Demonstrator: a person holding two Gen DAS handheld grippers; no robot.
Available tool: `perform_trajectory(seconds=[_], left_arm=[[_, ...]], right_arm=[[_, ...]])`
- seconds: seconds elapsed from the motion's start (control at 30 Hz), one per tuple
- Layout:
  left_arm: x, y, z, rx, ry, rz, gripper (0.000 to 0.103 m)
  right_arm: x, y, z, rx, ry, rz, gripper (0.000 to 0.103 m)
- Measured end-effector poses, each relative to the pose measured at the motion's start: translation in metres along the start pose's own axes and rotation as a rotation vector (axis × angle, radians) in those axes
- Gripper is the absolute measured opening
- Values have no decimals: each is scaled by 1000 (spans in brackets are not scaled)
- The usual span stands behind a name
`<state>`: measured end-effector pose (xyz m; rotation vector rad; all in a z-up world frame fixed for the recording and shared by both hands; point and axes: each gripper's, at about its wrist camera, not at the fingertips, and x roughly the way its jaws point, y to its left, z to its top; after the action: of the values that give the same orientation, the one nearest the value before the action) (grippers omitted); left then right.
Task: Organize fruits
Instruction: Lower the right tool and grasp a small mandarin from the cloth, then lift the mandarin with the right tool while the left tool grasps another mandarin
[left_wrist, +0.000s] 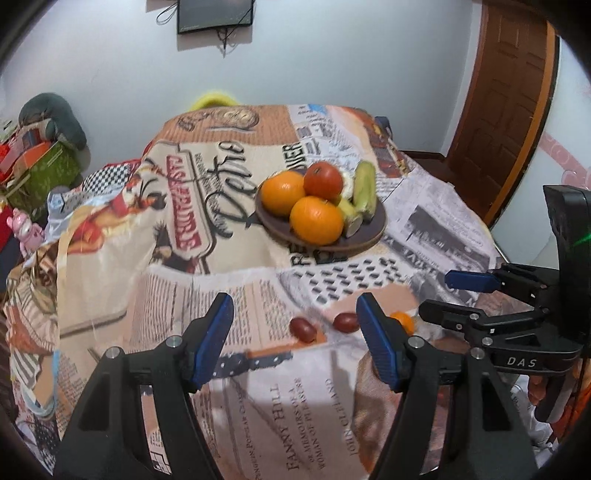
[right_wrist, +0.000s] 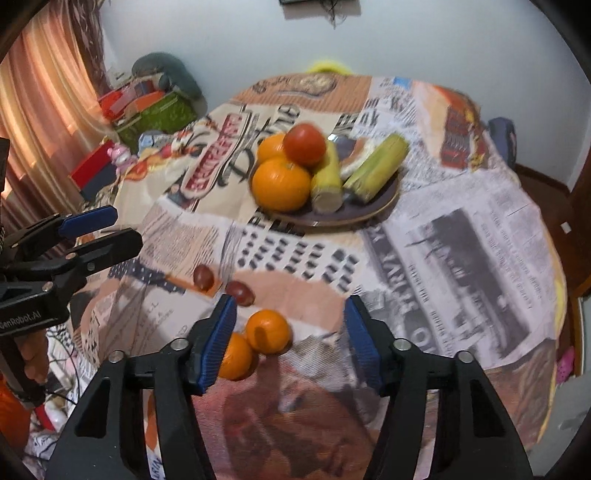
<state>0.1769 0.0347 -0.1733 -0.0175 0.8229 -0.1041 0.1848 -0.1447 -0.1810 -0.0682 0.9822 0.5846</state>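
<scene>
A dark plate (left_wrist: 369, 240) at mid-table holds two big oranges (left_wrist: 316, 220), a red tomato (left_wrist: 323, 180) and green-husked corn (left_wrist: 365, 186). Two small dark red fruits (left_wrist: 303, 328) lie on the printed cloth just ahead of my open left gripper (left_wrist: 294, 310), which has nothing between its fingers. In the right wrist view, two small oranges (right_wrist: 267, 330) lie on the cloth. One lies between the open fingers of my right gripper (right_wrist: 290, 308), nearer the left pad. The other (right_wrist: 236, 356) is partly hidden behind that pad. No pad visibly presses on either.
The round table's cloth (right_wrist: 461, 240) hangs over its edges. Boxes and a cushion (right_wrist: 159, 107) are piled at the far left by a curtain. A brown door (left_wrist: 506, 110) stands at the right. My two grippers are close side by side at the near edge.
</scene>
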Motion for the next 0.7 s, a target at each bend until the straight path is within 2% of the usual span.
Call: perform_trajectory(seconds=[0.1,0.23,0.37,0.4,0.47,0.7], left_arm=[[6,7,-8,-20,15,-10,69],[11,10,-15,-23,31,-8,69],[16,10,-18,-25,43,-18,69],[17,10,-19,-30,48,-22,69],[21,9,-20,-41,62,-30,69],[24,-7,-21,-13,71,-61,69]], right_arm=[[13,0,-2,30,31,16,43],[25,-3,-5,74,61,51,42],[33,1,-8,58,90,50,41],[34,1,-9,57,96,59,36],[34,-1,-9,62,95,64,32],[20,-13,-9,83,58,52,31]])
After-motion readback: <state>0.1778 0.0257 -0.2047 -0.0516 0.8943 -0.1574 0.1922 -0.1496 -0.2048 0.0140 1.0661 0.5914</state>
